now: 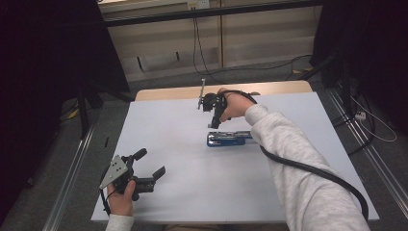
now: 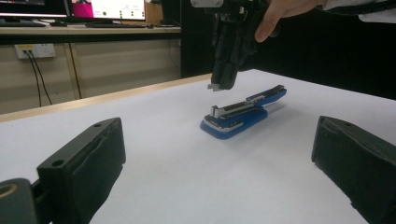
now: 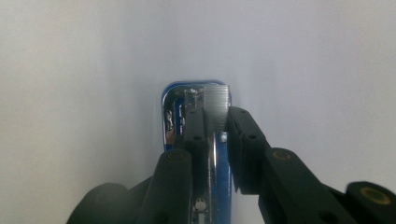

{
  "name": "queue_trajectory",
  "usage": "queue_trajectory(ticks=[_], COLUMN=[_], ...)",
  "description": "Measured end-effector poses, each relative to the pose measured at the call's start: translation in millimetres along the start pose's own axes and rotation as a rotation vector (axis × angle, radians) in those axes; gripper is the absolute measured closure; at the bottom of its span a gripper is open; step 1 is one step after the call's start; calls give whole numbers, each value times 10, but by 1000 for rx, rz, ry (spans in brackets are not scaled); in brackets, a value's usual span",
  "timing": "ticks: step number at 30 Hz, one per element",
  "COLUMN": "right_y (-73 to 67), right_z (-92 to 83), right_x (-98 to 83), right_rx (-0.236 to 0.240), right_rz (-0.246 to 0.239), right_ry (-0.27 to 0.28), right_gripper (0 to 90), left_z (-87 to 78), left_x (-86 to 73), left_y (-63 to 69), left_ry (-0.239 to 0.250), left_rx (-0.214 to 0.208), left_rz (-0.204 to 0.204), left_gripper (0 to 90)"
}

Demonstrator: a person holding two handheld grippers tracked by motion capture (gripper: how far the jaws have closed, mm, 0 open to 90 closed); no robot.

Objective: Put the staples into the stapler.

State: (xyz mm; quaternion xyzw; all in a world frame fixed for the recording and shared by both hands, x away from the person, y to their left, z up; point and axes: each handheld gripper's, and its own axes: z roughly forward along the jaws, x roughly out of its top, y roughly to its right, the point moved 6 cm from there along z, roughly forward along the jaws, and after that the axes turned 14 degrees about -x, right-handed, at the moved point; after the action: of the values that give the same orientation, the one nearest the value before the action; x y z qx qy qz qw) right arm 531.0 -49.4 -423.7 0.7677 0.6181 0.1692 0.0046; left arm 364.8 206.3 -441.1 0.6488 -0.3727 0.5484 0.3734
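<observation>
While the blue stapler [image 1: 229, 138] lies opened flat at the middle of the white table [image 1: 183, 192], a strip of staples [image 3: 217, 103] is held pinched in the narrowly set jaws of the right hand-held gripper [image 3: 215, 122], directly above the stapler's front end. The left hand-held gripper [image 1: 146, 169] is kept spread wide with nothing between its jaws, low over the near-left part of the table, well apart from the stapler. For a clean load, the strip should be lined up lengthwise with the open metal channel [image 2: 239, 108], lowered level, and released only once it is seated between the 2 channel walls. Any tilt could jam it.
</observation>
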Motion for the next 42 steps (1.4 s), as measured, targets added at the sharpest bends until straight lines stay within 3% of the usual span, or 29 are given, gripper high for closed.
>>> queue_trajectory(ticks=[42], right_y=[-119], right_z=[141], right_x=[-90], right_rx=[34], right_rz=[-1], right_ry=[-5], right_gripper=[786], left_z=[14], left_x=[-3], left_y=[-4], left_ry=[6], left_rx=[7], left_rz=[-10], left_gripper=[28])
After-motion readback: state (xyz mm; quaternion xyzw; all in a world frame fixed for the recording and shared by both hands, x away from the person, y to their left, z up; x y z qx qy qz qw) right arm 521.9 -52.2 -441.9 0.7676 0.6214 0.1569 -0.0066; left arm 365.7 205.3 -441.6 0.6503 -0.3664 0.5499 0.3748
